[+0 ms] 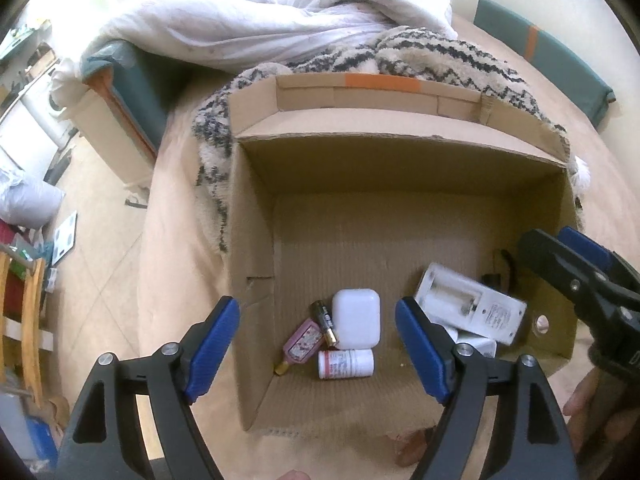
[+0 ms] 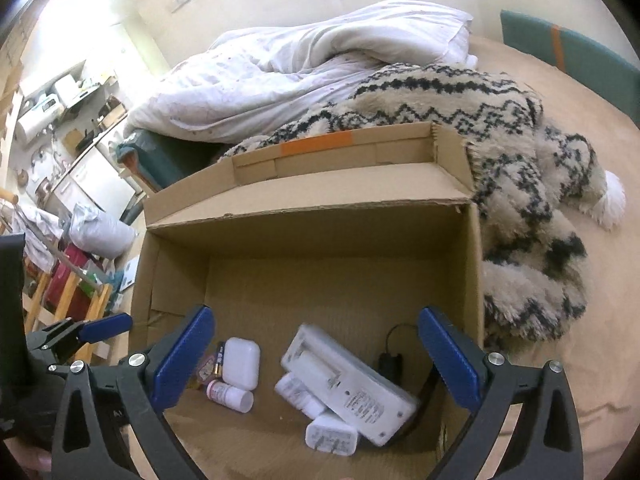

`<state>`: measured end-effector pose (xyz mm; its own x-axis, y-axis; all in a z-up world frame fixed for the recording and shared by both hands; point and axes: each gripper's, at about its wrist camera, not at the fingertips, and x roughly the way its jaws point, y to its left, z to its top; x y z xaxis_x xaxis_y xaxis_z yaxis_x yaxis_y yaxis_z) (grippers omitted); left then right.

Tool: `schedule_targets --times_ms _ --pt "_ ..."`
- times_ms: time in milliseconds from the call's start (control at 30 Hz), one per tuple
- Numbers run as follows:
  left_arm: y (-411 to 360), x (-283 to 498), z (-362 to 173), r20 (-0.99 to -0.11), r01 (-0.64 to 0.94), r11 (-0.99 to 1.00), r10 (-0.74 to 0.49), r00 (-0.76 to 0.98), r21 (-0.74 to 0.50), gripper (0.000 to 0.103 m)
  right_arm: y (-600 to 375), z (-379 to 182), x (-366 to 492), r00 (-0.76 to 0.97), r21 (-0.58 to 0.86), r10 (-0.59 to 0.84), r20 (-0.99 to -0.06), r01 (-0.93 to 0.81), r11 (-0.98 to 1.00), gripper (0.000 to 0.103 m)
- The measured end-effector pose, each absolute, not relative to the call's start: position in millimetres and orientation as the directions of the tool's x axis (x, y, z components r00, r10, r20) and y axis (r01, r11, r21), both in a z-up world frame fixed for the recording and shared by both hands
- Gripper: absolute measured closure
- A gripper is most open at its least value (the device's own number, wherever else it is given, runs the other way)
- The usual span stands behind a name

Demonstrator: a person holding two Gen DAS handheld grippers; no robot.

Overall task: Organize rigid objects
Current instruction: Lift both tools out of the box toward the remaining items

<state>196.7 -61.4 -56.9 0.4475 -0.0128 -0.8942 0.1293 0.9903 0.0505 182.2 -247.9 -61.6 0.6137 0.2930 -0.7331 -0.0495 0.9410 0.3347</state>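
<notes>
cardboard box (image 1: 256, 208) held the small rigid items gathered together; the left gripper (image 1: 318, 344) and right gripper (image 2: 316, 360) hung wide above it, holding nothing.

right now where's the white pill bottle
In the left wrist view, the white pill bottle lies on its side near the cardboard box's left wall, just below the white earbud case.

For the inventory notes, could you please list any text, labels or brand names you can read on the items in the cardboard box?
No text here can be read.
White battery charger: fine print on its face, too small to read.
Pill bottle: reddish label print, blurred.
Battery: markings, unreadable.
Pink bottle: patterned label, no legible words.
White earbud case: no print visible.
</notes>
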Motion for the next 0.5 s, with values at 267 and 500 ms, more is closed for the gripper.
schedule_targets --times_ms 267,500 --pt "-42 170 -45 -0.904 0.104 0.994 -0.026 0.426 0.020 0.019 -260 -46 146 0.621 0.380 0.312 -0.719 -0.024 0.925 0.000" --pt "-26 137 -43 -0.915 0.094 0.995 -0.022 0.402 0.018 0.019 -270 -56 109 0.567 0.481 0.376 -0.733 0.042 0.876 0.000"
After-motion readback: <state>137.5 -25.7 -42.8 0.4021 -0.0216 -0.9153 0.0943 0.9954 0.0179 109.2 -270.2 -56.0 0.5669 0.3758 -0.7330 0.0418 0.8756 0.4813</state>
